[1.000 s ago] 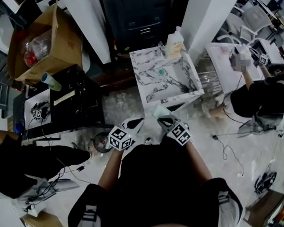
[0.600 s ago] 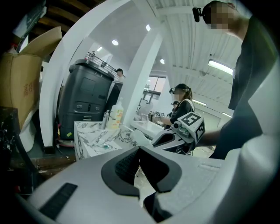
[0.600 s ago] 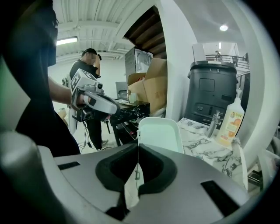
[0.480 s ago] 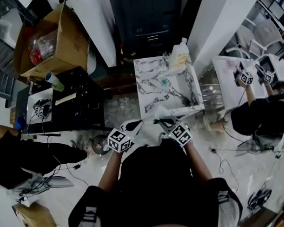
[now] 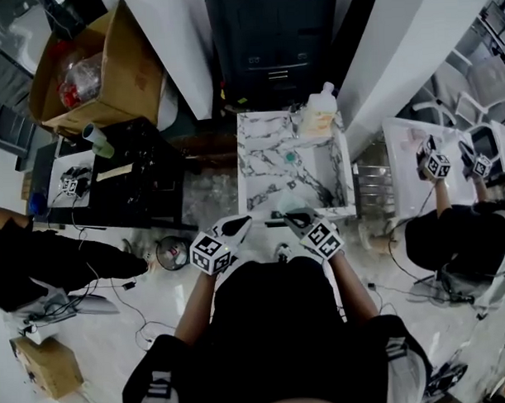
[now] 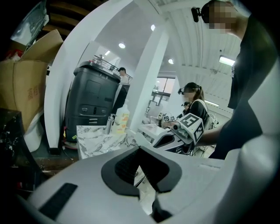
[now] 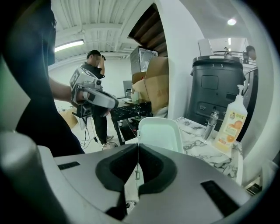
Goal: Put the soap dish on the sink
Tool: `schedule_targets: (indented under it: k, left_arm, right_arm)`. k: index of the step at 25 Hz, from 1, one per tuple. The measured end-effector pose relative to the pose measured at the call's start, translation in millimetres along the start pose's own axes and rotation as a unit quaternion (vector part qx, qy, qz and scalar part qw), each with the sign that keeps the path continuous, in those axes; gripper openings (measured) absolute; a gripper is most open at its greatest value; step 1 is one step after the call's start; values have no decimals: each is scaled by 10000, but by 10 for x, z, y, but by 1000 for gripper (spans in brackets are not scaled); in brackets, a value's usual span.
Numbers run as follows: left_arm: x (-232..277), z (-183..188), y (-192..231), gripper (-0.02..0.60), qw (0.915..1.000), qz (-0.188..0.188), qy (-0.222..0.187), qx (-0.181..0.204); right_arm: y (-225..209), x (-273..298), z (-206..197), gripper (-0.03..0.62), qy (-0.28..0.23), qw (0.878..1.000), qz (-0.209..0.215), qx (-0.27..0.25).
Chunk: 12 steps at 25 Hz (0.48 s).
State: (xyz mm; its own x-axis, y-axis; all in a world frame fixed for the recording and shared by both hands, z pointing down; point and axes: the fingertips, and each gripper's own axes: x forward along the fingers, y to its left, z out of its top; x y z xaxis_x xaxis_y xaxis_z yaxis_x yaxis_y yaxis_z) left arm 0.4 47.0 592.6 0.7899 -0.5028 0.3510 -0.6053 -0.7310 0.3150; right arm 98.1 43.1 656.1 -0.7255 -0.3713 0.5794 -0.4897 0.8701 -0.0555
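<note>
We hold the dish (image 7: 159,133) in the right gripper (image 7: 138,145), whose dark ribbed pads are pinched on its thin near rim. It is a pale green, smooth, shallow tray with rounded corners, tilted up towards the camera. In the head view it hangs at the front edge of the sink (image 5: 253,168), not set down. The sink is a square block of glossy white stone with grey veins. At its back stand a chrome faucet (image 7: 211,120) and a clear pump bottle (image 7: 232,122) with an orange label. Our left gripper (image 6: 139,148) is just beside the right one, with its fingers together at the tips and nothing between them.
</note>
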Motion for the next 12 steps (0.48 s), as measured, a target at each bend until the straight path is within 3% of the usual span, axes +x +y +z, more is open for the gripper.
schedule_targets:
  k: [12]
  left_arm:
    - [67,-187,-91,0,9982,520,92,-278]
  right_arm:
    - [-122,103,-133,-2,41,9981,539,-311]
